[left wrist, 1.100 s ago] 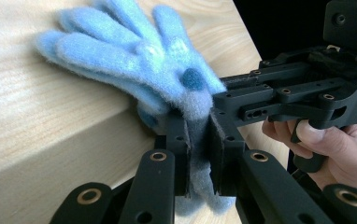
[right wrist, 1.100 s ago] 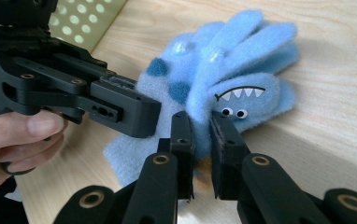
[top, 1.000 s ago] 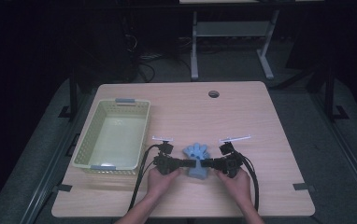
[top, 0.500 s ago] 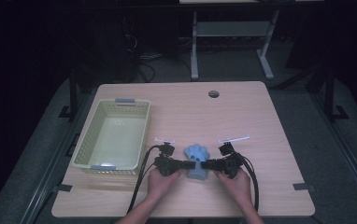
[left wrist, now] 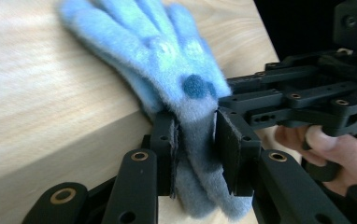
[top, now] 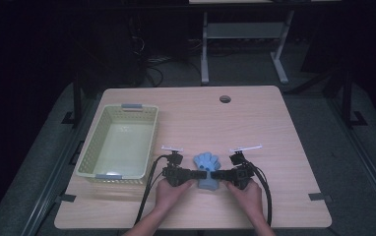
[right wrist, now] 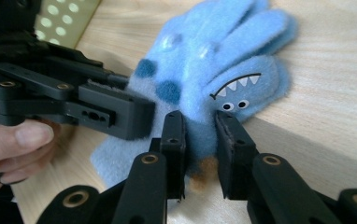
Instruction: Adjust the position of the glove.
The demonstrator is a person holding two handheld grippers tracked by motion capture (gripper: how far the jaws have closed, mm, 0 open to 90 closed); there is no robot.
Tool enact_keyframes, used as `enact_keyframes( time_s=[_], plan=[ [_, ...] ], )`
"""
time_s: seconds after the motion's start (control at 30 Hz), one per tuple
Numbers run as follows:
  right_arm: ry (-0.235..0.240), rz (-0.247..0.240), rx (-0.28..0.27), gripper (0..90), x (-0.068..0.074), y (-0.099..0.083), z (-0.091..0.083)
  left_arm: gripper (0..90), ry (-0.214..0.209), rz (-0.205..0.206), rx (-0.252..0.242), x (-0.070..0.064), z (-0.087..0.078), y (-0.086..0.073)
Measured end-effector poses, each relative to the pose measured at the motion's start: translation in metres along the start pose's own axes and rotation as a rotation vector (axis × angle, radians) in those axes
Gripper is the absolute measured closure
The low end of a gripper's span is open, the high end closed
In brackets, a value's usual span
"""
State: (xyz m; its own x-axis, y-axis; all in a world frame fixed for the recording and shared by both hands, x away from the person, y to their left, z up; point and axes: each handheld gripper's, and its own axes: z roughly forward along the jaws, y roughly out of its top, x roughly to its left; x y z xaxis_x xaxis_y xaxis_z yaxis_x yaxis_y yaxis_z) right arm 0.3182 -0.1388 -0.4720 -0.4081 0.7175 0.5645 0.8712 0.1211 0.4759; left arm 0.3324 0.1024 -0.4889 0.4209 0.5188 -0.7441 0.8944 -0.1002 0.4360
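A fluffy light-blue glove (top: 206,166) with dark blue spots and a small monster face (right wrist: 235,95) lies near the table's front edge, fingers pointing away from the person. My left gripper (top: 200,174) comes in from the left and is shut on the glove's cuff (left wrist: 196,140). My right gripper (top: 214,174) comes in from the right and is shut on the cuff side too (right wrist: 200,135). The two grippers face each other, tips almost meeting over the glove. In the left gripper view the glove (left wrist: 153,56) stretches away from the jaws.
A pale green plastic basket (top: 118,141) with nothing in it stands at the left of the wooden table (top: 255,123). A round cable hole (top: 225,99) sits near the far edge. Black cables trail from both grippers toward the front edge.
Both grippers and the glove stay almost where they were; the glove looks slightly more bunched between the tips.
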Motion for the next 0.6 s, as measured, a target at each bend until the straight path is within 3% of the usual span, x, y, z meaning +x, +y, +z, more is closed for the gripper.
enact_keyframes(
  time_s=[0.1, 0.33, 0.6],
  plan=[
    [0.022, 0.005, -0.006, 76.0, -0.002, -0.001, 0.001, 69.1, -0.018, -0.01, 0.008, 0.001, 0.002, 0.0],
    [0.035, 0.0, -0.015, 78.4, -0.002, -0.001, 0.0, 80.1, -0.077, -0.043, 0.02, 0.011, 0.003, 0.001],
    [0.028, -0.035, -0.025, 80.1, 0.008, 0.005, -0.007, 81.2, -0.06, 0.012, 0.009, 0.002, -0.005, 0.006]
  ],
)
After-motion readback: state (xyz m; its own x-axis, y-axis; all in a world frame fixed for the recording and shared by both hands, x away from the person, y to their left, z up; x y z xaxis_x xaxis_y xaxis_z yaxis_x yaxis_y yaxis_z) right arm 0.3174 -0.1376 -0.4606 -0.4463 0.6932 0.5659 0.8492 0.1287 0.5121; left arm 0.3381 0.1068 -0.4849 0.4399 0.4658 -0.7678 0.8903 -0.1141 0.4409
